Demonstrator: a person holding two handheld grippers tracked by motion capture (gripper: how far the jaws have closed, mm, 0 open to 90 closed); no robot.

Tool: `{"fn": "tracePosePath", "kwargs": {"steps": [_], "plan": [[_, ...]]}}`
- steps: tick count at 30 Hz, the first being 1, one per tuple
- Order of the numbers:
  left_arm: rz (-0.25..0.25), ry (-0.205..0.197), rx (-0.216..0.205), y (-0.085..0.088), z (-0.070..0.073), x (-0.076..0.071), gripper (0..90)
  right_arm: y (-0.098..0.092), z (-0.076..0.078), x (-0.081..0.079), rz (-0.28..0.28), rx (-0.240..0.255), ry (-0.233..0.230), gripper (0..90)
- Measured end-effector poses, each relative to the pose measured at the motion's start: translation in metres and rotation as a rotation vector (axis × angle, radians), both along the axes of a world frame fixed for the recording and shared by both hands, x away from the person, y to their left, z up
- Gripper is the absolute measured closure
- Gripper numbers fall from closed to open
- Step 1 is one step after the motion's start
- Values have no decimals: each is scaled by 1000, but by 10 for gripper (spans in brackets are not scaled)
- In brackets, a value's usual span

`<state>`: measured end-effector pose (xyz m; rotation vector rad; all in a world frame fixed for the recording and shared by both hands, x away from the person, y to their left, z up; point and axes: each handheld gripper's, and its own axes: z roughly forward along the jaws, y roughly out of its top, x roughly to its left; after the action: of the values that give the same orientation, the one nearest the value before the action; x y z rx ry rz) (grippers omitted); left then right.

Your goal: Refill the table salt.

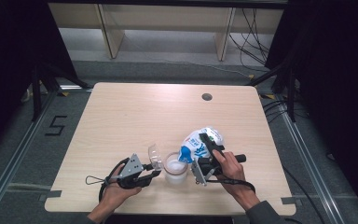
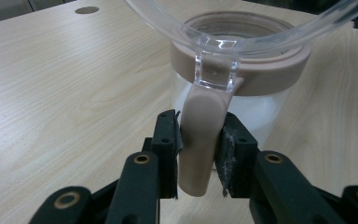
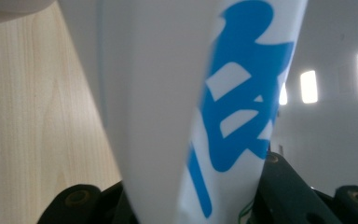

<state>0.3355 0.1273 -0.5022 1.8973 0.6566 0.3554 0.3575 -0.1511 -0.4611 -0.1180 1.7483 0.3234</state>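
High view: left gripper [image 1: 154,173] clamps jar [image 1: 175,168] tab; right gripper [image 1: 204,145] tips gripped bag [image 1: 200,141].
Hold the jar steady and keep the bag's mouth over the opening.

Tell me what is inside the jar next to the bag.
The jar holds something white, seen from above and through its clear wall in the left gripper view. Its clear lid is swung open. The jar's bottom is covered by the white fill.

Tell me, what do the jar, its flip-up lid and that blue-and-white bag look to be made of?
The jar: translucent, frosted-looking plastic or glass, white contents showing through; its beige collar and tab look like matte, smooth plastic or silicone. The lid: clear, glossy plastic, see-through with bright edge glints. The bag: thin, soft plastic film, probably; it crumples and carries blue print.
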Motion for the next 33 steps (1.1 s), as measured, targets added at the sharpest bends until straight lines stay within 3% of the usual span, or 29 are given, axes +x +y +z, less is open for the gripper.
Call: {"fn": "tracePosePath", "kwargs": {"steps": [1,2,3,7,9,12,13,15,19,25,28,30,33], "plan": [[-7,-10,9,0,0,1,699,0,0,0,-2,0,7,750],[-17,-27,21,1,1,2,692,-2,1,3,23,2,-14,750],[-3,-18,11,1,0,1,682,-2,1,2,2,-6,-8,751],[5,-16,17,3,1,1,649,-8,2,6,-7,43,19,751],[-7,-11,16,4,1,2,633,-11,2,5,-44,86,52,751],[2,-8,21,5,1,0,598,-18,4,9,-37,121,95,751],[-5,1,7,5,1,0,583,-21,6,12,-13,129,77,752],[-14,8,26,7,1,-2,532,-25,4,9,-63,224,144,752],[5,47,25,11,-1,-2,434,-36,4,11,-93,290,223,755],[35,82,29,13,-2,-2,358,-47,3,16,-114,328,251,759],[30,86,33,14,-2,-1,332,-53,3,21,-112,371,276,759],[30,90,33,14,-2,-1,323,-58,2,25,-112,429,333,760],[30,92,33,14,-2,-2,318,-63,2,27,-125,472,355,761]]}}
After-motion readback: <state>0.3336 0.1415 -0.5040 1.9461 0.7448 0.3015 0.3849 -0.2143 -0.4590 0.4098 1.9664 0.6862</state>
